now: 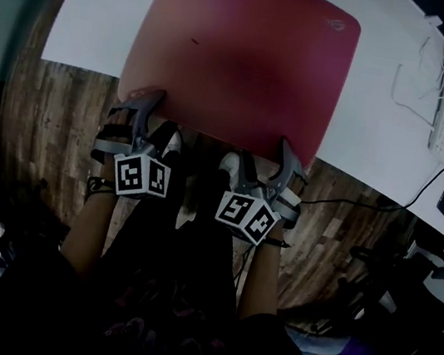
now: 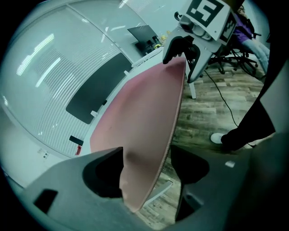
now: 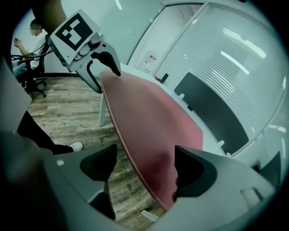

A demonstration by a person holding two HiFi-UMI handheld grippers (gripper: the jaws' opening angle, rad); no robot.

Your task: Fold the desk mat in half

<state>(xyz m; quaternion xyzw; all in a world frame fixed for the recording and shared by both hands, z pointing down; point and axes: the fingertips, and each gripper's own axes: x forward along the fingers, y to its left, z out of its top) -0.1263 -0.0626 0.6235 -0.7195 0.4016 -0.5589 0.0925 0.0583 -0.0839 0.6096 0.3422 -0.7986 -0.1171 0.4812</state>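
Low in the head view, the left tool (image 1: 146, 101) and the right tool (image 1: 290, 160) sat side by side over the wooden floor (image 1: 53, 127), each with its jaws standing apart. The left tool's jaws straddled the near left corner of the red desk mat (image 1: 243, 50) and the right tool's the near right corner, and neither pair was clamped on it. Beyond them the mat lay unfolded across the white table (image 1: 97, 17), filling the upper middle of the frame, with its near edge reaching just past the table's front edge.
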